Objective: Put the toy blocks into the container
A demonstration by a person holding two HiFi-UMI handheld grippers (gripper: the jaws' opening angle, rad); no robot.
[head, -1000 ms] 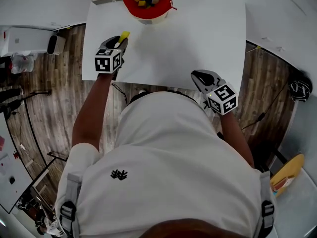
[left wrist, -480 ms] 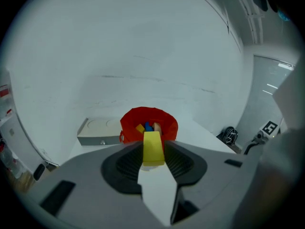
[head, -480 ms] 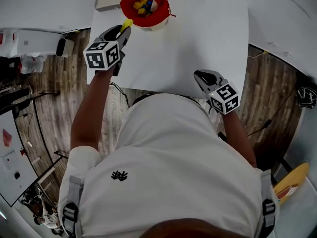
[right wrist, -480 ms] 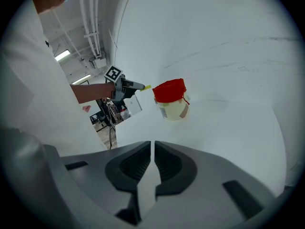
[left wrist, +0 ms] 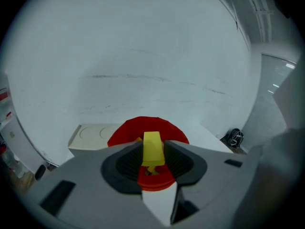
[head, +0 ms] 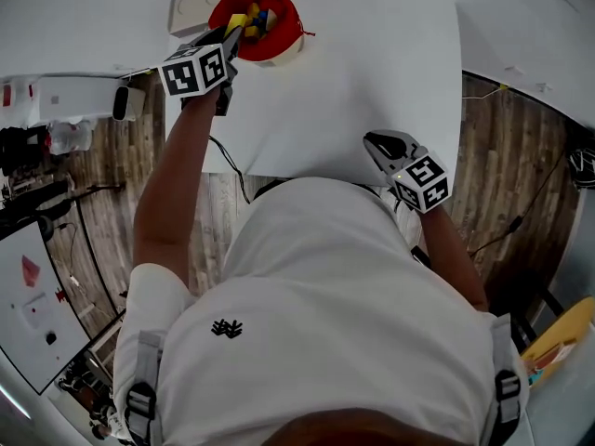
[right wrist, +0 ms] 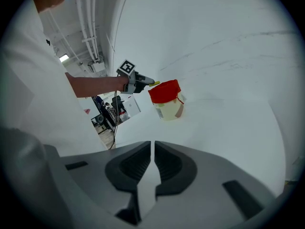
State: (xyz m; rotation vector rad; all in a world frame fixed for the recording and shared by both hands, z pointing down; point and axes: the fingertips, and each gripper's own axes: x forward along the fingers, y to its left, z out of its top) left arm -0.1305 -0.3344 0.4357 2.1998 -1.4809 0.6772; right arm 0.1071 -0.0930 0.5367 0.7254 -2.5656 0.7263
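Note:
A red-lined container point(head: 270, 28) with several coloured blocks inside stands at the far edge of the white table point(head: 372, 63). My left gripper point(head: 231, 33) is shut on a yellow block point(head: 237, 20), which it holds at the container's near-left rim. In the left gripper view the yellow block point(left wrist: 152, 147) stands upright between the jaws, with the red container point(left wrist: 128, 130) right behind it. My right gripper point(head: 379, 143) hovers over the table's near edge, jaws shut with nothing in them. The right gripper view shows the container point(right wrist: 165, 93) and the left gripper point(right wrist: 143, 82) far off.
A flat white box point(head: 191, 7) lies on the table just left of the container. Wooden floor point(head: 112, 203) runs along the table's left and right sides. A dark round object point(left wrist: 235, 138) lies on the floor past the table's far right.
My left gripper has carried the yellow block up and away across the table, from the near-left part to the container's rim. The right gripper has hardly shifted.

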